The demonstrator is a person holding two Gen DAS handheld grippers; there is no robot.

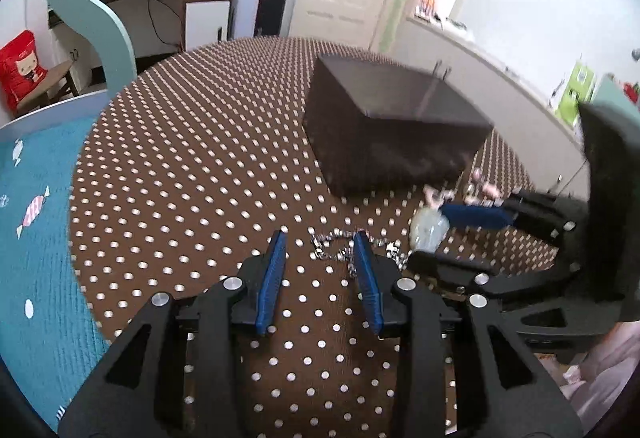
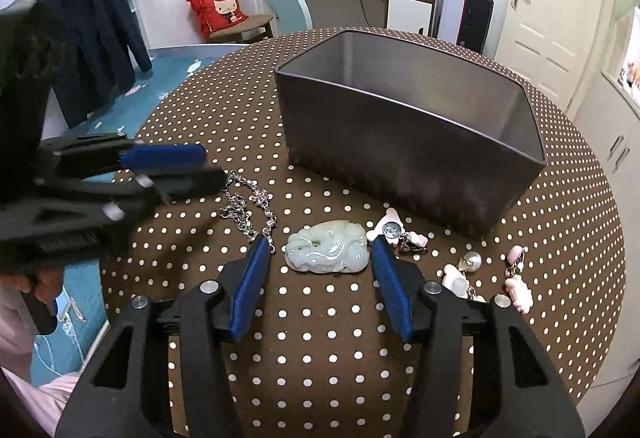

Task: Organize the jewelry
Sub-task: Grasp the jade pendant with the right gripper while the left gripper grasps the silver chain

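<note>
Hovering over a round surface (image 2: 192, 106) wearing a brown cloth dotted white. Left claw (image 1: 320, 242) standing apart, blue ribbed pads clear of everything, with a silver chain (image 1: 340, 250) of small bright links lying in loops just past its tips, one loop running behind the right-hand pad. Right claw (image 2: 320, 248) also standing apart, straddling a pale green jade carving (image 2: 327, 247), smooth, glossy and lumpy in outline, lying flat between the two blue pads with neither pad pressing on it. Sitting behind the carving, one dark metal box (image 2: 408, 142), rectangular, open-topped, dull grey inside. Lying scattered to the right of the carving, near the box's front wall, several pink charms with silver clasps and round beads (image 2: 516, 286), too tangled for counting. One chain, one carving, one box.
</note>
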